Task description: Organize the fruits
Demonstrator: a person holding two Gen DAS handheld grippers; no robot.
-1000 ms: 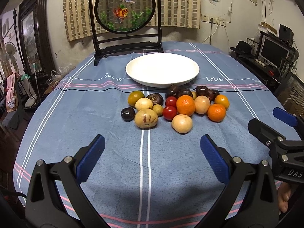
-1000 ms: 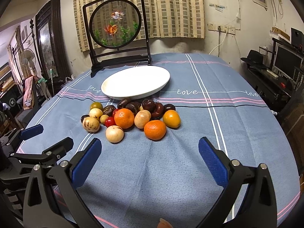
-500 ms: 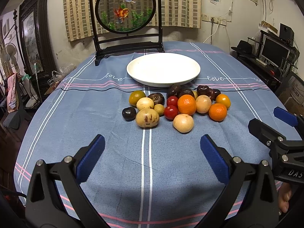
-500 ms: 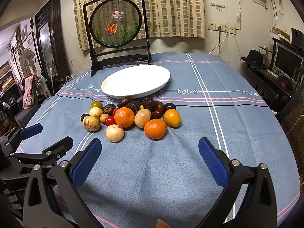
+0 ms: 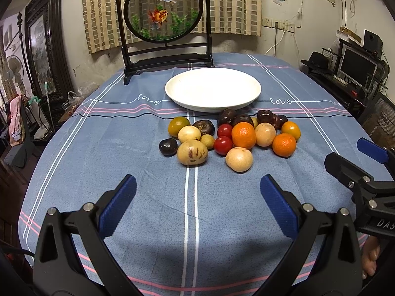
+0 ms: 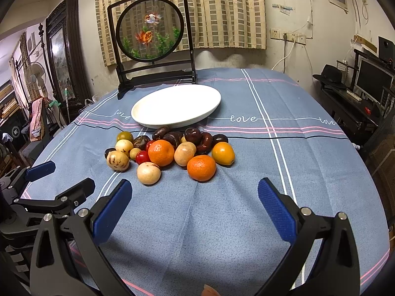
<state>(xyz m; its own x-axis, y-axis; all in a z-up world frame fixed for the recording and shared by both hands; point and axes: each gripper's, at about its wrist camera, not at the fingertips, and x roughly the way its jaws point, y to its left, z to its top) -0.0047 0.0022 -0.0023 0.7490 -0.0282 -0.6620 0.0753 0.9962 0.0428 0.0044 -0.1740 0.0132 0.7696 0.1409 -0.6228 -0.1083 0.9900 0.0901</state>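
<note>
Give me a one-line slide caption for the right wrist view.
Open right gripper hovers over a blue tablecloth, facing a pile of fruit in front of an empty white plate.

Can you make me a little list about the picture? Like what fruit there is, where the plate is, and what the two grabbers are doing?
fruit: a pile on the cloth, with oranges, red tomatoes, pale round fruits and dark ones
plate: white plate, nothing on it, just behind the pile
table: blue striped tablecloth
left gripper: open, holding nothing
right gripper: open, holding nothing
behind plate: goldfish screen
</note>
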